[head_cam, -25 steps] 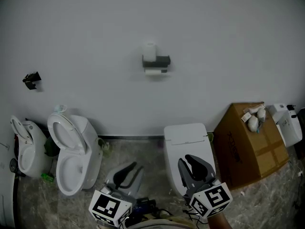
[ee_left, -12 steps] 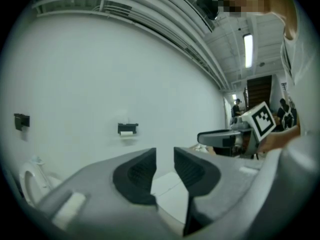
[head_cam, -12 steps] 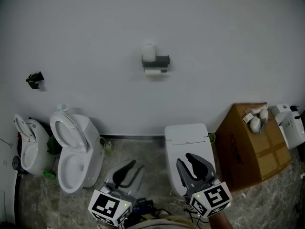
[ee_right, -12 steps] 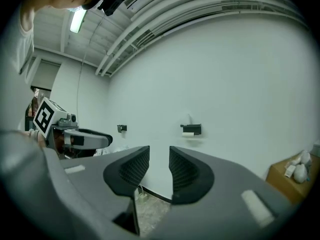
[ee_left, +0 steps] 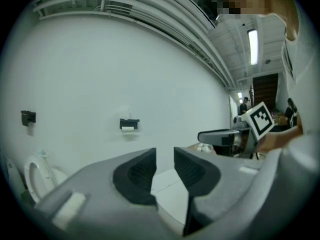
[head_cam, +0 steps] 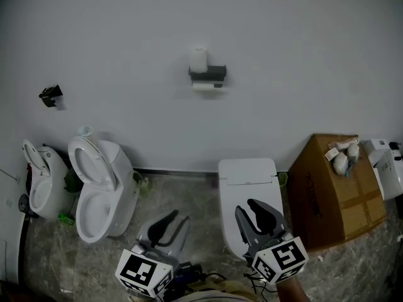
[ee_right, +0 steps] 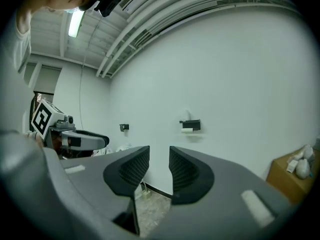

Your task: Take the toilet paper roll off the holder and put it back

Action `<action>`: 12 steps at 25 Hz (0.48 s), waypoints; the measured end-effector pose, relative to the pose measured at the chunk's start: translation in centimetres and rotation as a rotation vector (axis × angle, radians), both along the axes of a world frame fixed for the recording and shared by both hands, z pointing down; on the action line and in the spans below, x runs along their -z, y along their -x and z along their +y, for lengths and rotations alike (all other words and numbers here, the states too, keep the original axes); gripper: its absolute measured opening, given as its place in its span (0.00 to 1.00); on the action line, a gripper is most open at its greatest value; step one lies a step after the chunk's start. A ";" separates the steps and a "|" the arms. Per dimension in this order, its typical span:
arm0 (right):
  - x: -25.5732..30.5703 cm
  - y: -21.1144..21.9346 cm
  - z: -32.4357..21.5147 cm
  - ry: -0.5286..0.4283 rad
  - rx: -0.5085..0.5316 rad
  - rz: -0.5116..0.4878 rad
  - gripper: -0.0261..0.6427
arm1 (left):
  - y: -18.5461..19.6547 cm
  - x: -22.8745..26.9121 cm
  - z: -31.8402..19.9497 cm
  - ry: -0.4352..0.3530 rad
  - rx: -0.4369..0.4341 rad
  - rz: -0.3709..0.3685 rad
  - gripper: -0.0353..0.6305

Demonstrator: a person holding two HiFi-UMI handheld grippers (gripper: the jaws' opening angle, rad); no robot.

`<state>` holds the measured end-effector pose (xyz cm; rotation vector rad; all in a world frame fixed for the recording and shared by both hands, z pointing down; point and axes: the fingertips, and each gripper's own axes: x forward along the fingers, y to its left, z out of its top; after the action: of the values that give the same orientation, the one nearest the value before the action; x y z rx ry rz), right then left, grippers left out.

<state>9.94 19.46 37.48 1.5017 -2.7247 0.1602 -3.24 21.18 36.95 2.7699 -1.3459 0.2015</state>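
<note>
While the toilet paper roll (head_cam: pixel 203 87) hangs untouched under the dark holder (head_cam: pixel 208 74) on the wall, and a second roll (head_cam: pixel 199 60) stands upright on the holder's top shelf, I hold both grippers well short of them. The left gripper (head_cam: pixel 178 219) sits far below the holder and slightly to its left, and the right gripper (head_cam: pixel 245 207) sits far below and slightly to its right. Both point roughly level at the wall.

The jaws of each have just been opening and now stand a narrow gap apart. Nothing is between them: each gripper view shows only wall and floor through the gap. I judge the jaws are parted early so that one gripper can take the roll while the other steadies the holder. The task's first step, lifting the roll off, is not yet done.

A closed white toilet (head_cam: pixel 247 187) stands directly below the holder, so I expect the reach must pass over it. The open toilet (head_cam: pixel 94 194) lies below the holder to its left, and the cardboard box (head_cam: pixel 334 187) below to its right. Both are well apart from that line.
</note>
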 end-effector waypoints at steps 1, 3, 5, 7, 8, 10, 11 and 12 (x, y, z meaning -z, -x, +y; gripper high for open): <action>-0.3 -0.3 0.1 0.004 0.000 -0.001 0.20 | -0.2 -0.2 0.1 0.004 0.003 0.000 0.21; -0.7 -0.7 0.3 0.010 -0.002 -0.004 0.20 | -0.6 -0.6 0.2 0.013 0.004 0.001 0.21; -1.0 -1.2 0.4 0.016 -0.006 -0.006 0.20 | -0.9 -0.9 0.1 0.022 0.002 -0.001 0.21; -1.2 -1.6 0.3 0.019 -0.012 -0.005 0.20 | -1.3 -1.1 -0.1 0.026 -0.002 -0.001 0.21; -1.3 -1.8 0.2 0.021 -0.016 -0.004 0.20 | -1.6 -1.2 -0.2 0.027 -0.005 -0.002 0.21; -1.5 -2.2 -0.1 0.021 -0.025 -0.004 0.20 | -1.9 -1.3 -0.6 0.027 -0.011 -0.005 0.21; -1.6 -2.3 -0.2 0.022 -0.031 -0.005 0.20 | -2.1 -1.4 -0.9 0.027 -0.014 -0.006 0.21; -1.7 -2.4 -0.4 0.023 -0.036 -0.007 0.20 | -2.1 -1.6 -1.2 0.028 -0.019 -0.006 0.21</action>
<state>12.39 19.07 39.20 1.5474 -2.6930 0.1966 -1.10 19.98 38.51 2.7622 -1.3084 0.2272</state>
